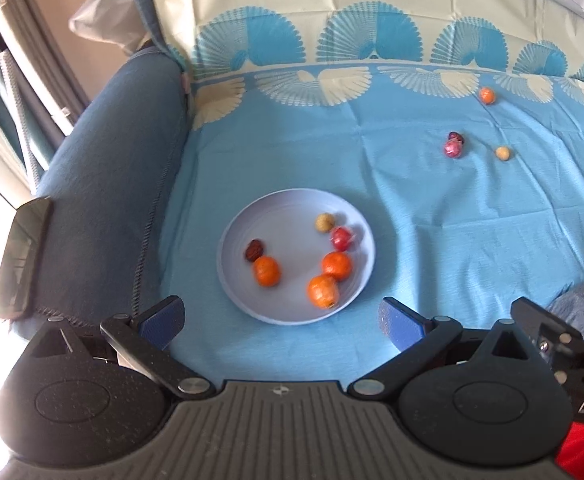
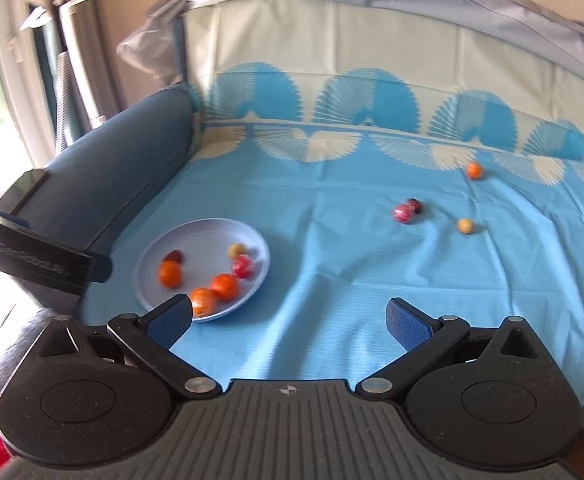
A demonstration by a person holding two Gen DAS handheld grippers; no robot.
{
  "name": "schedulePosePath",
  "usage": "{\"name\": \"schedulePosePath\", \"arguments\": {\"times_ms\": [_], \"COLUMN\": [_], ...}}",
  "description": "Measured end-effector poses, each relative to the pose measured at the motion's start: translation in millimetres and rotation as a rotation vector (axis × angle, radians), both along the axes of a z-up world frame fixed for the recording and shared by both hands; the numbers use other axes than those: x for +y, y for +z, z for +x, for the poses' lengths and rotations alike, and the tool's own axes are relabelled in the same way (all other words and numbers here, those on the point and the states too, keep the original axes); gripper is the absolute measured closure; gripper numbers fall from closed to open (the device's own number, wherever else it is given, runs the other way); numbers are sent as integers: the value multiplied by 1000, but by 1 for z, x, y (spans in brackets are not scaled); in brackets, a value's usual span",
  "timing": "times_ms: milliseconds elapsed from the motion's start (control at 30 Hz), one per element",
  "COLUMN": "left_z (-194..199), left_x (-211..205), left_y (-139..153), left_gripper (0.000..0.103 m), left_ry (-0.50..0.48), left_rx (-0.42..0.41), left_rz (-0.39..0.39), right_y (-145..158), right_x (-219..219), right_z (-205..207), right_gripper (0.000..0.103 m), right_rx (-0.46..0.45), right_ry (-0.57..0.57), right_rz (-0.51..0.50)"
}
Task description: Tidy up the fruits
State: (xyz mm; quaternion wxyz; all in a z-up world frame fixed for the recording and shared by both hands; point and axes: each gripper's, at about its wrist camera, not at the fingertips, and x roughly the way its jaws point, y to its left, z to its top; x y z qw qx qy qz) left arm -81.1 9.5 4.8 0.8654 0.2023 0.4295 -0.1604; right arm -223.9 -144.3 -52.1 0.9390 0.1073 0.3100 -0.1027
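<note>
1. Left wrist view, gripper state: the left gripper (image 1: 280,320) has its jaws spread wide and holds nothing. Its blue pads (image 1: 163,317) sit low in the frame, at 7 and 5 o'clock.
2. Left wrist view, plate position: the pale plate (image 1: 236,256) lies on the blue cloth (image 1: 452,240), just beyond the gap between the jaws, at 12 o'clock from the gripper. It is not touched.
3. Left wrist view, plate contents, six pieces:
   - three oranges (image 1: 267,271), one at the plate's 8 o'clock and two touching near 5 o'clock;
   - one dark red fruit (image 1: 254,250), touching the 8 o'clock orange;
   - one red fruit (image 1: 341,238) at 3 o'clock;
   - one small yellow fruit (image 1: 325,222), just beside the red one.
4. Left wrist view, loose fruit on the cloth, four pieces, well apart from the plate toward 2 o'clock:
   - one small orange (image 1: 487,95), farthest away;
   - one pink-red fruit (image 1: 453,148) touching a second dark fruit (image 1: 456,136);
   - one pale yellow fruit (image 1: 503,153), near that pair.
5. Left wrist view, surroundings: a dark blue sofa arm (image 1: 112,168) borders the cloth at 9 o'clock. Part of the right gripper shows at the right edge.
6. Right wrist view, gripper state: the right gripper (image 2: 290,320) is likewise spread wide and empty.
7. Right wrist view, plate position: the plate (image 2: 152,264) lies at 10 o'clock; the left-hand pad (image 2: 171,321) overlaps its near rim in the image. Contact cannot be determined.
8. Right wrist view, counts: the same six pieces are in the plate and four lie loose at 1 o'clock. This view is blurred.
</note>
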Motion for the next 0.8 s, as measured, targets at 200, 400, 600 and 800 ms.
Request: {"name": "schedulePosePath", "arguments": {"times_ms": [200, 400, 600, 800], "left_z": [32, 69, 118, 154], "left_x": [-70, -151, -229, -289], "left_y": [-16, -48, -97, -152], "left_gripper": [0, 0, 0, 0], "left_ry": [-72, -164, -242, -335], "left_rx": [13, -30, 6, 19], "left_rz": [-19, -75, -92, -65], "right_y": [-8, -19, -45, -90], "right_x": [-71, -153, -239, -320], "right_z": [5, 31, 92, 178], "right_gripper": [1, 1, 1, 1], "right_rx": [-7, -42, -64, -56], "right_ry": [-156, -281, -324, -341], "right_rz": [3, -30, -67, -58]}}
